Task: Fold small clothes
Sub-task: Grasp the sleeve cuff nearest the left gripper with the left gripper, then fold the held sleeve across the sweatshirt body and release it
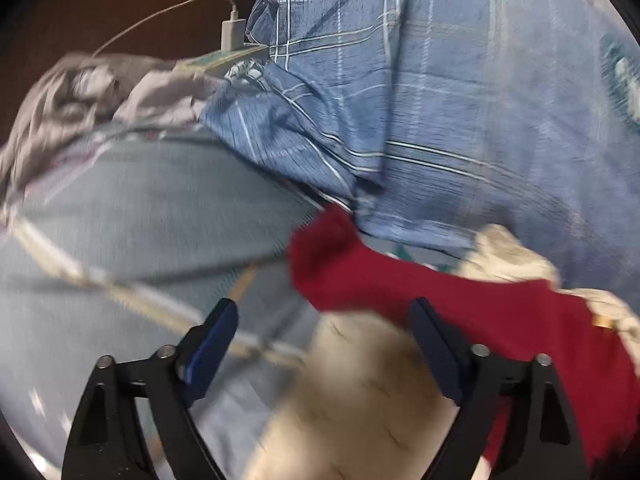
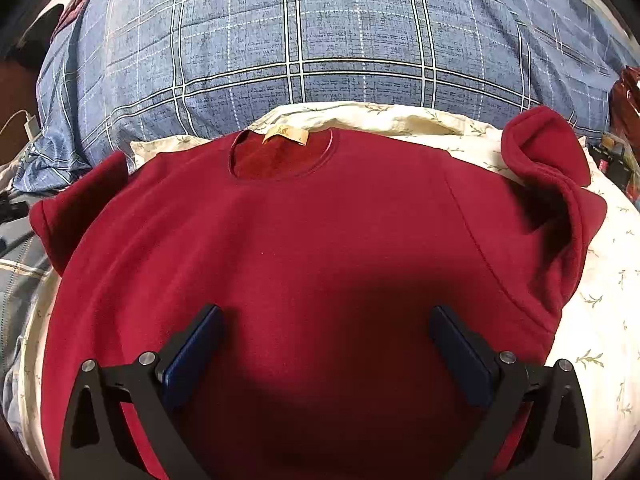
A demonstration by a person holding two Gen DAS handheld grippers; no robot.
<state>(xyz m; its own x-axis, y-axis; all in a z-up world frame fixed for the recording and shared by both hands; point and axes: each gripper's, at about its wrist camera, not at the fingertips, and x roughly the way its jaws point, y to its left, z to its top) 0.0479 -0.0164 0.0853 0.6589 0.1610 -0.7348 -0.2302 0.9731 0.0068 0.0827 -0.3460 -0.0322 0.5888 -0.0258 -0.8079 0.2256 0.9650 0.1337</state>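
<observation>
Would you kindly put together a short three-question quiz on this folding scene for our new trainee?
1. True or false: the right claw is clamped on the red sweater.
2. The sweater lies on: A) a cream floral cloth; B) a wooden floor; C) a metal tray.
3. Fill in: the tan neck label points toward the blue ____ quilt.

Key: 1 false, both jaws stand apart above the fabric; the left claw is open too. 2 A. 3 plaid.
</observation>
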